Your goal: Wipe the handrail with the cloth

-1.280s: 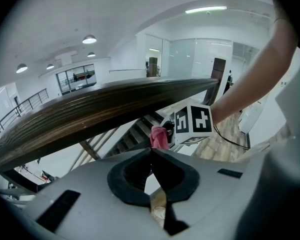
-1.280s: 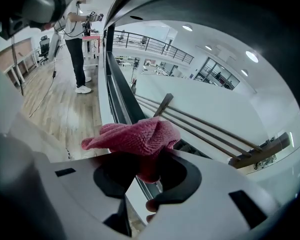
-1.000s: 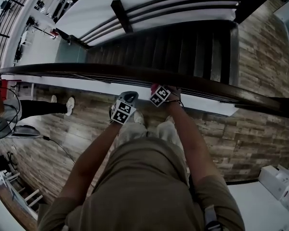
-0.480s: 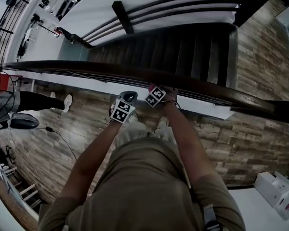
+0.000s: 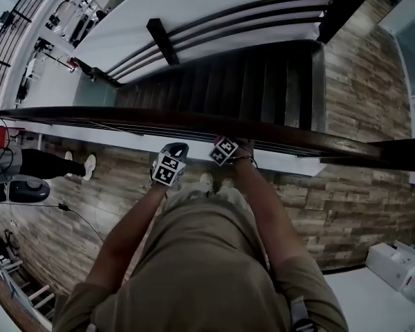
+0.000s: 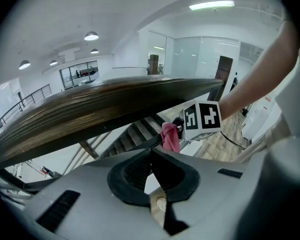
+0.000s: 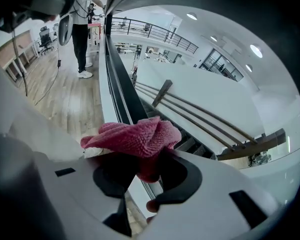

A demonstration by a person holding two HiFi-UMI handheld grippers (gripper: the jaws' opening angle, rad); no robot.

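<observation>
— Pink knitted cloth (image 7: pixel 140 136), where is it?
— Pinched in the right gripper's (image 7: pixel 149 160) fingers, by the dark wooden handrail (image 5: pixel 194 120); left gripper's (image 6: pixel 151 152) fingers closed on nothing (pressed together), near the rail.

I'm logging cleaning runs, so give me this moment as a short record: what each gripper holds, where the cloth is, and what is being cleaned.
Setting: dark wooden handrail above a staircase
Left gripper: jaws together, nothing between them, on the near side of the handrail and apart from it
Right gripper: shut on the pink cloth
Cloth position: bunched up at the handrail's near edge; contact with the wood cannot be told
Bystander: a person's legs on the floor at the left
</observation>
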